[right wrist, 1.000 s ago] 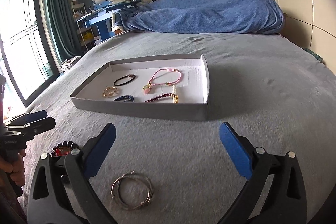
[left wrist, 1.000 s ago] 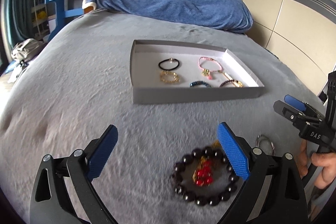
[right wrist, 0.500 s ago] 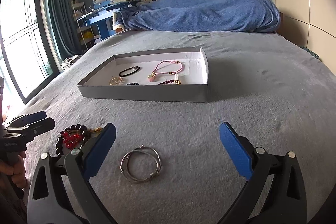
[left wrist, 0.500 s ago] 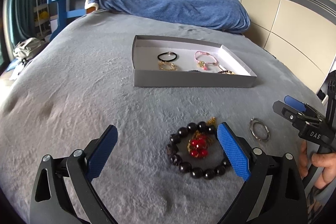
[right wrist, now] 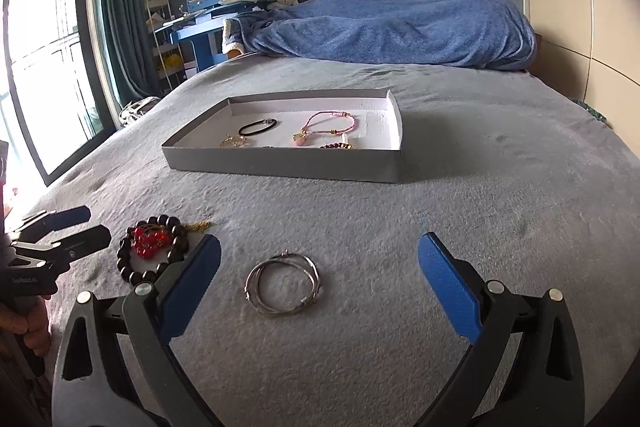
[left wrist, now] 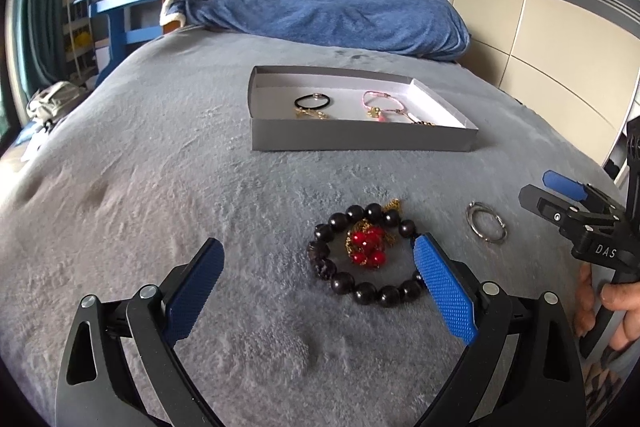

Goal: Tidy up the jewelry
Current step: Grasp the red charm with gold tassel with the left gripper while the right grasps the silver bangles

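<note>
Grey bed (right wrist: 500, 195), tray (right wrist: 280, 165), beaded bracelet (left wrist: 362, 293), silver rings (right wrist: 282, 285)

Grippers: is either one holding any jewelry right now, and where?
Nothing is held. The left gripper and the right gripper are both open; the bead bracelet and silver rings lie on the bed.

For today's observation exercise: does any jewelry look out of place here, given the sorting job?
Yes. The dark bead bracelet, with a red bead cluster inside it, and the silver rings lie loose on the grey blanket. The other pieces sit in the grey tray.
</note>
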Available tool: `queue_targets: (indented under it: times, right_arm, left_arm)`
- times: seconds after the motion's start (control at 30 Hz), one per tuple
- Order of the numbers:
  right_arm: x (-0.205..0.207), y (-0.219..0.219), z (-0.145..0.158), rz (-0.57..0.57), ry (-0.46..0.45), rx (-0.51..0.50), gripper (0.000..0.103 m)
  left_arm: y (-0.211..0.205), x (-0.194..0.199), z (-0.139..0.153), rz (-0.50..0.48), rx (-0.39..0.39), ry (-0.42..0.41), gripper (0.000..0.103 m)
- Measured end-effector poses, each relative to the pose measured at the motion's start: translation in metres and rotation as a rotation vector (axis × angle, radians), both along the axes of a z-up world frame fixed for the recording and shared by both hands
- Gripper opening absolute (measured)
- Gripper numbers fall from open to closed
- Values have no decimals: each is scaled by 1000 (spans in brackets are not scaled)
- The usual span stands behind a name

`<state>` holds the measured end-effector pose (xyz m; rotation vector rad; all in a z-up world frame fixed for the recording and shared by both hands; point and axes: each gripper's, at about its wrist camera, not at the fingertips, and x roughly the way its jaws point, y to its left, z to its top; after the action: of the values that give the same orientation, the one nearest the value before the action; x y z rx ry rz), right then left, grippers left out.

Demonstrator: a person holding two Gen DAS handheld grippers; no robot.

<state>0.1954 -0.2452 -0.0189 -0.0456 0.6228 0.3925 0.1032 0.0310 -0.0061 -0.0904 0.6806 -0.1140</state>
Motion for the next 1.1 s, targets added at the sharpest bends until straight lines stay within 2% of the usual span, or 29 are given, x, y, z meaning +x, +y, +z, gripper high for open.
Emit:
queue_targets:
  times: [0.33,0.47,0.63,0.73,0.8,0.97,1.07,1.1]
  right_arm:
    - [-7,7,-12,20,49,-50,97]
    - [-7,7,-14,21,57,-46,97]
    - [-4,5,-15,14,70,-36,97]
    - [-3,5,-16,13,79,-34,97]
    - [-2,4,-17,11,85,-31,97]
    - [1,0,-18,2,101,-6,97]
    - [3,-2,-20,3,116,5,97]
    - [3,-2,-20,5,121,7,97]
  left_arm:
    - [-20,3,-5,-68,83,38,95]
    - [-17,4,-7,-65,61,45,95]
    - [-3,8,-6,-11,3,53,92]
    - [-4,12,-4,-22,13,53,77]
    - [-9,14,-2,-48,23,49,63]
    - [-24,25,-3,-125,49,65,56]
    - [-28,34,-11,-140,68,113,43]
    - [-28,36,-12,-144,67,120,33]
